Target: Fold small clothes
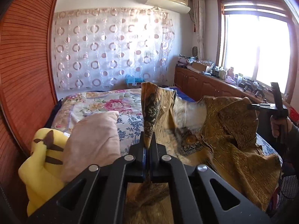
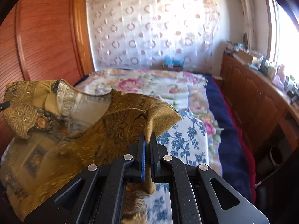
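Both grippers pinch a gold patterned garment above the bed.

The left gripper [image 1: 149,140] is clamped on one corner of the garment [image 1: 233,130], which drapes away to its right; the right gripper [image 2: 148,140] is clamped on another corner. Left of the left gripper sit a yellow plush toy [image 1: 41,160] and a pink pillow [image 1: 93,141]; beyond lies the floral bedspread [image 2: 149,85].

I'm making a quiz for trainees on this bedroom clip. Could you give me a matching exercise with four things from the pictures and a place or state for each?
Things:
1. golden patterned brocade garment
2. yellow plush toy with brown stripes
3. white wall air conditioner
4. pale pink cushion

Places or states:
A. high on the wall
B. pinched by both tools, lifted over the bed
C. at the bed's left edge, beside the cushion
D. lying on the floral bedspread

Pairs: 1-B, 2-C, 3-A, 4-D
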`<state>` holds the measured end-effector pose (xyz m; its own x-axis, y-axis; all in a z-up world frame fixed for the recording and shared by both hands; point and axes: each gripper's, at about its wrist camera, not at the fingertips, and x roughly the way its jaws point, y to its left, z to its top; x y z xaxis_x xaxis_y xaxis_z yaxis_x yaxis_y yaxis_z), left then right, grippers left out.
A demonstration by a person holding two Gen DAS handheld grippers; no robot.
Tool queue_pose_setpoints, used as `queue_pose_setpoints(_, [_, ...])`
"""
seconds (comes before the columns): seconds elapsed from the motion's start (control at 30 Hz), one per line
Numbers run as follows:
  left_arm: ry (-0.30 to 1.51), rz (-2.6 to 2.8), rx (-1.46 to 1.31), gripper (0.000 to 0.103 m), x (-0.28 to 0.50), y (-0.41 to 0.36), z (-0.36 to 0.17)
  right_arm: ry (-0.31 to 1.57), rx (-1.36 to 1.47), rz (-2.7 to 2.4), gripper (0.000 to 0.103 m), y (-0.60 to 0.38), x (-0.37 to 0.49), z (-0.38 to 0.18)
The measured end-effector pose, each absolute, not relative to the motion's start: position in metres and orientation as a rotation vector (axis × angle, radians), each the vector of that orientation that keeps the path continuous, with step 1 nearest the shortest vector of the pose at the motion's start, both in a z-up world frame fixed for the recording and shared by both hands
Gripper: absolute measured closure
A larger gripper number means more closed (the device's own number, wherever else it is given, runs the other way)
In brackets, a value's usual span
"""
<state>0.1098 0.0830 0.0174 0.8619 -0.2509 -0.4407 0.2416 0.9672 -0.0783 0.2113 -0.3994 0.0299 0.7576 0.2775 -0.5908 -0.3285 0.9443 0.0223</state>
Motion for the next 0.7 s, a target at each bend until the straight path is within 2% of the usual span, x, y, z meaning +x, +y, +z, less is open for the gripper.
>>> queue_pose_setpoints(0.3, [0.477, -0.215, -0.093, 0.103, 0.017, 0.111, -0.005, 0.579, -0.069, 0.364, 0.102, -0.407, 0.098, 0.047])
queue_pose_setpoints(0.7, [0.591, -0.109, -0.16, 0.103, -0.029, 0.135, -0.075, 0.784, -0.023, 0.372, 0.102, -0.423, 0.007, -0.024])
